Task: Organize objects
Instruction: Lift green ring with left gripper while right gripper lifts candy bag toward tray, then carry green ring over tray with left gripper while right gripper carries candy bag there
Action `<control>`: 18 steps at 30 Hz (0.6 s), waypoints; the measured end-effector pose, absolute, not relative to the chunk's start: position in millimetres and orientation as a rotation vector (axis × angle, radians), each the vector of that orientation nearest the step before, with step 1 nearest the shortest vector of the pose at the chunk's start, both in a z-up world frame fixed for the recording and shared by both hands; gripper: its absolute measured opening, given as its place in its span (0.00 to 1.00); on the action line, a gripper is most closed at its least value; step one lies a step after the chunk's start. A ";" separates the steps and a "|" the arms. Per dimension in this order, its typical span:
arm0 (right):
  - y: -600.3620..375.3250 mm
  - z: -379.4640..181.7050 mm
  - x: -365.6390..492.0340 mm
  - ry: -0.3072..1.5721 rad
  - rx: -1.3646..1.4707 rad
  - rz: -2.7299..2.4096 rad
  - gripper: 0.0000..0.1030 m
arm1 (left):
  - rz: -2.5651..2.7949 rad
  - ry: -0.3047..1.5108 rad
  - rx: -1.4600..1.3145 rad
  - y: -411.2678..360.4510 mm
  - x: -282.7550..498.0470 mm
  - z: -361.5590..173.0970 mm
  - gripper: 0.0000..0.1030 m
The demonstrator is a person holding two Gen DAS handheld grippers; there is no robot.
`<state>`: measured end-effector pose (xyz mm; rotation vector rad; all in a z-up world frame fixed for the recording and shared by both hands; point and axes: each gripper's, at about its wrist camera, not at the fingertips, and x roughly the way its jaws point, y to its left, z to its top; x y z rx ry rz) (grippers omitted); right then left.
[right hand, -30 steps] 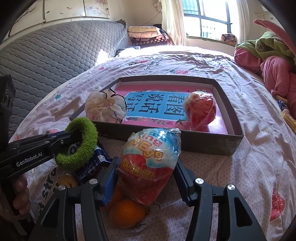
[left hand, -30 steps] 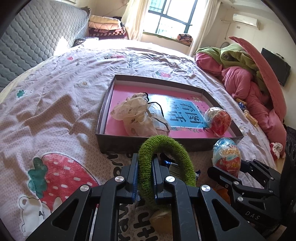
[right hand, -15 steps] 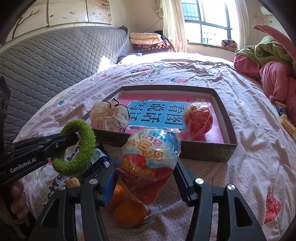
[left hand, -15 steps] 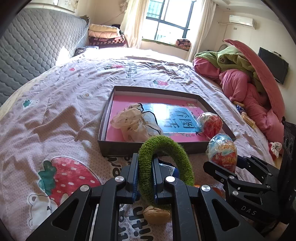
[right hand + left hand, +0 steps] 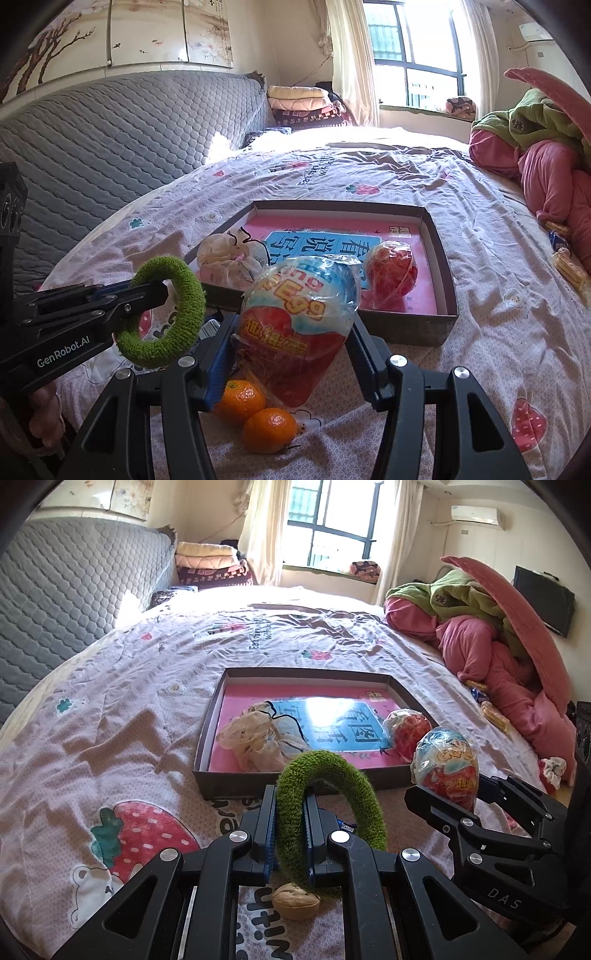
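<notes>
Both grippers hold loads over the patterned bedspread: left pinches a green ring, right seemingly a wrapped egg.

The box stands open on top; its centre and far half lie bare, while a cloth bundle fills lower left and a wrapped red egg lower right.

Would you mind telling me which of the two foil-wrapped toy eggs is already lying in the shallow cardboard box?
The smaller, all-red foil-wrapped egg lies in the shallow cardboard box, at its right side. The larger blue-and-red wrapped egg is outside it, clamped in the right tool.
</notes>
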<state>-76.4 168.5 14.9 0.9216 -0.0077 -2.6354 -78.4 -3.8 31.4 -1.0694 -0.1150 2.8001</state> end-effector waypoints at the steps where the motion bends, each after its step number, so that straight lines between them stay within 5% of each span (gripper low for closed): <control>1: 169.3 16.2 -76.1 -0.012 0.916 -2.637 0.55 | 2.800 -0.113 -1.068 -2.5 -77.7 32.5 0.12; 18: 173.9 27.1 -75.9 0.021 0.844 -2.662 0.55 | 2.799 -0.130 -1.018 9.2 -86.1 41.6 0.12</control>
